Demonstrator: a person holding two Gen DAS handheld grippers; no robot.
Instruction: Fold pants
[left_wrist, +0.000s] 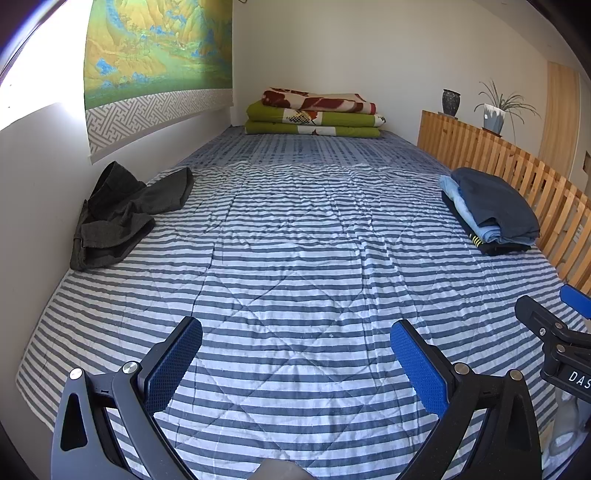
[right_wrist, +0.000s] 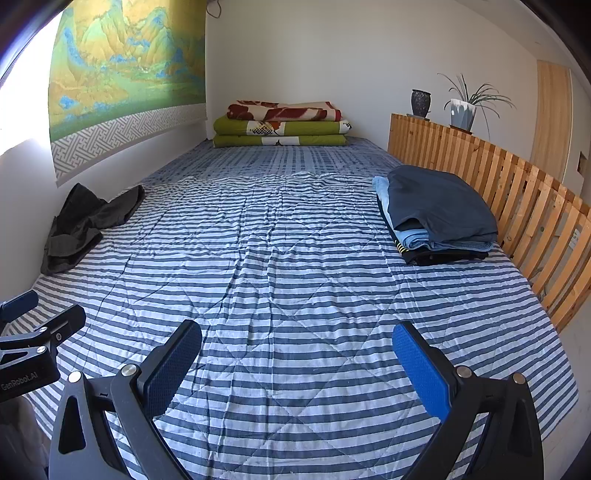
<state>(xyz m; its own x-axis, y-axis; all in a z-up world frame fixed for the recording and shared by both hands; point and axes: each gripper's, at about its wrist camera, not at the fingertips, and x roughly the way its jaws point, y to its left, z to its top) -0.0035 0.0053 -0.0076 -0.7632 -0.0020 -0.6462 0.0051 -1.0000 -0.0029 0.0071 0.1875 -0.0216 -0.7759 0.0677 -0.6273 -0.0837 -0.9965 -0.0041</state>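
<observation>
Against the wall on the left side of the bed (left_wrist: 295, 258) — dark grey pants (left_wrist: 122, 218), crumpled in a loose heap, legs twisted over each other. Well apart from the folded stack of clothes (left_wrist: 491, 214) beside the wooden rail (left_wrist: 517, 177). Left gripper (left_wrist: 295, 365) and right gripper (right_wrist: 297, 367) both hovering above the striped quilt near its front edge, jaws spread wide, nothing between them. Soft, light, limp cloth by the look of it — likely to sag and bunch rather than keep any shape. Best taken at the waistband, one corner per gripper, though which end is the waistband cannot be told from here.
</observation>
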